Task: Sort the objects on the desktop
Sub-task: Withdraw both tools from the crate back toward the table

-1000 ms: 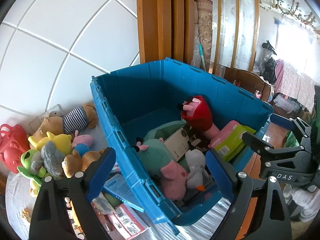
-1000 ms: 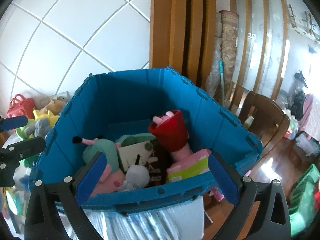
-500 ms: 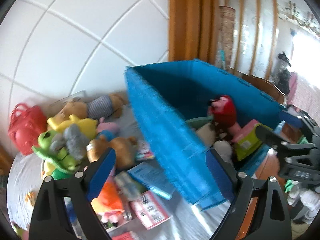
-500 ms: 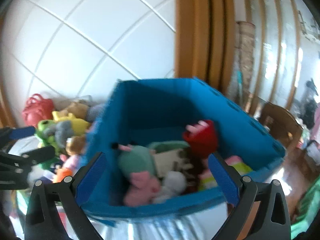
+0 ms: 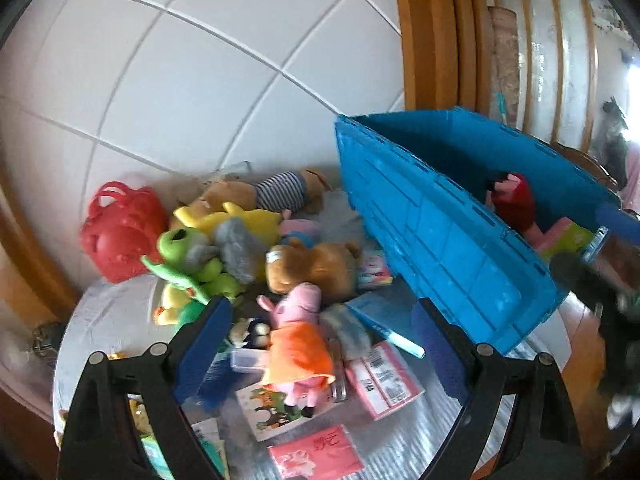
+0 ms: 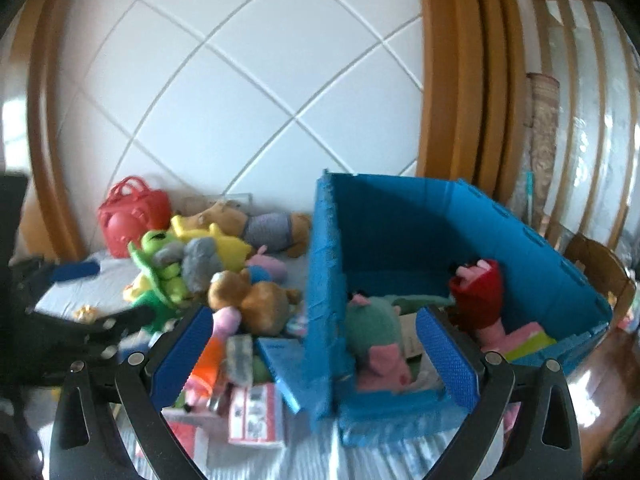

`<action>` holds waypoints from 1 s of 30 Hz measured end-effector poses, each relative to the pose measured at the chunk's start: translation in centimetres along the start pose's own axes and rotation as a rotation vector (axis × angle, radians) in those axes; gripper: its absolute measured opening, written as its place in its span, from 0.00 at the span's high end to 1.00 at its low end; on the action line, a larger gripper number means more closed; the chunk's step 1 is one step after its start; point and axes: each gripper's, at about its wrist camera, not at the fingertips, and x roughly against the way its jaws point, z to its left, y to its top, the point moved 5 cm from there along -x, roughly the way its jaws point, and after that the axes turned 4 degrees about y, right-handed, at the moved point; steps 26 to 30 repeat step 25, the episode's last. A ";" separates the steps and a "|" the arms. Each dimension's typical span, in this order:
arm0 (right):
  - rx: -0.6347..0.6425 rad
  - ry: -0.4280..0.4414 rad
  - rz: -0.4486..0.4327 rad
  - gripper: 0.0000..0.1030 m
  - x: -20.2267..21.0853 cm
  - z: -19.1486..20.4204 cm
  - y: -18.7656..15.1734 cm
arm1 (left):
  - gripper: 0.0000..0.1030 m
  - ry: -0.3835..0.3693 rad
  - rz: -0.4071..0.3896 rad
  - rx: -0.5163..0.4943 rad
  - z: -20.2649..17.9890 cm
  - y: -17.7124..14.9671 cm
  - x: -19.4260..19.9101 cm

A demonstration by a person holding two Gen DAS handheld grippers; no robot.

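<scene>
A blue plastic crate (image 5: 448, 240) (image 6: 324, 312) stands on the table's right side, holding a red-dressed pig plush (image 6: 478, 300), a green plush (image 6: 372, 326) and a pink-green box (image 6: 528, 340). Left of it lies a heap of toys: a pig plush in an orange dress (image 5: 298, 344), a brown bear (image 5: 316, 266), a green frog (image 5: 188, 256) and a striped bear (image 5: 280, 192). My left gripper (image 5: 320, 354) hangs open above the orange-dressed pig. My right gripper (image 6: 316, 354) is open over the crate's near left corner. Both are empty.
A red toy bag (image 5: 120, 232) sits at the heap's far left by the tiled wall. Pink packets (image 5: 384, 376), a picture card (image 5: 276, 408) and a blue box (image 5: 380, 320) lie flat near the front. A wooden chair (image 6: 596, 264) stands beyond the crate.
Both grippers have swung left from over the crate's inside toward the toy heap. The left one now faces the loose toys; both stay open and empty.
</scene>
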 end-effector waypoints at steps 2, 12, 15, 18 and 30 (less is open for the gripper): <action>0.003 0.001 0.009 0.00 0.5 1.2 -0.8 | 0.10 -0.018 0.011 0.017 1.0 -0.9 0.7; 0.024 0.019 0.053 0.00 3.0 6.7 -5.1 | 0.10 -0.002 0.058 0.076 4.1 -7.4 5.0; 0.046 0.028 0.050 0.00 4.0 7.3 -6.0 | 0.10 0.035 0.061 0.112 4.5 -8.9 6.6; 0.061 0.046 0.047 0.00 5.0 7.4 -6.5 | 0.10 0.061 0.065 0.159 4.7 -10.3 8.1; 0.065 0.084 0.056 0.00 7.1 7.4 -7.3 | 0.10 0.111 0.067 0.224 4.7 -12.5 11.1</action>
